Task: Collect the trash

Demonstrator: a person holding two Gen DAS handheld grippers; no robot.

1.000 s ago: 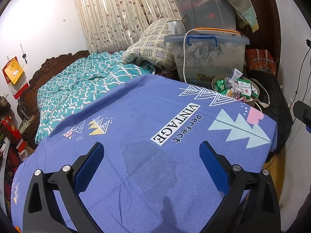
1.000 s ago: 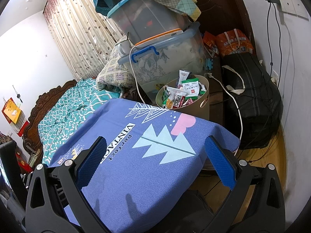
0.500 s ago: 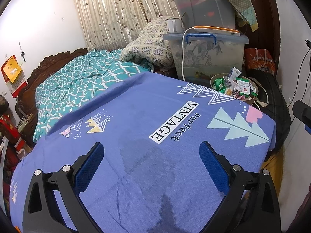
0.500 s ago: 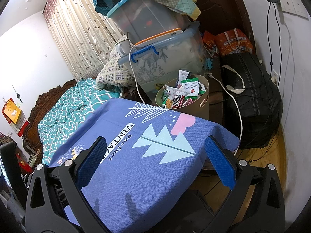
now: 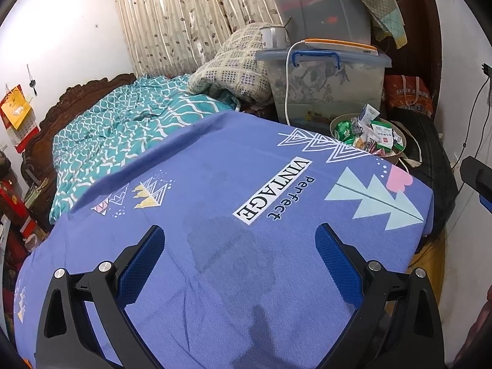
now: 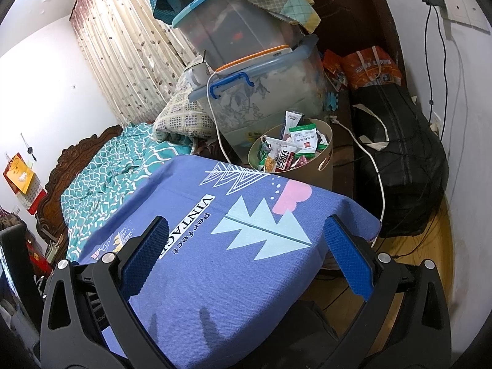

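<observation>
A round beige bin (image 6: 323, 166) full of snack wrappers (image 6: 286, 156) stands just beyond the far right corner of a table covered with a blue "Perfect VINTAGE" cloth (image 6: 221, 264). In the left wrist view the bin (image 5: 398, 156) and its wrappers (image 5: 369, 136) show past the same cloth (image 5: 233, 184). My left gripper (image 5: 240, 246) hovers open over the cloth's near middle, nothing between its blue pads. My right gripper (image 6: 246, 246) is open too, above the cloth's right end, well short of the bin. No loose trash shows on the cloth.
Behind the bin, two stacked clear storage boxes (image 6: 258, 92) with a white cable (image 6: 215, 117) hanging down. A black bag (image 6: 399, 160) and an orange bag (image 6: 369, 67) lie at the right wall. A bed with a teal quilt (image 5: 123, 135) is left; wooden floor (image 6: 424, 258) right.
The left wrist view has shifted slightly, so the bin and boxes sit a bit lower and further left in frame. The right gripper view is nearly unchanged. Both grippers stay open.
</observation>
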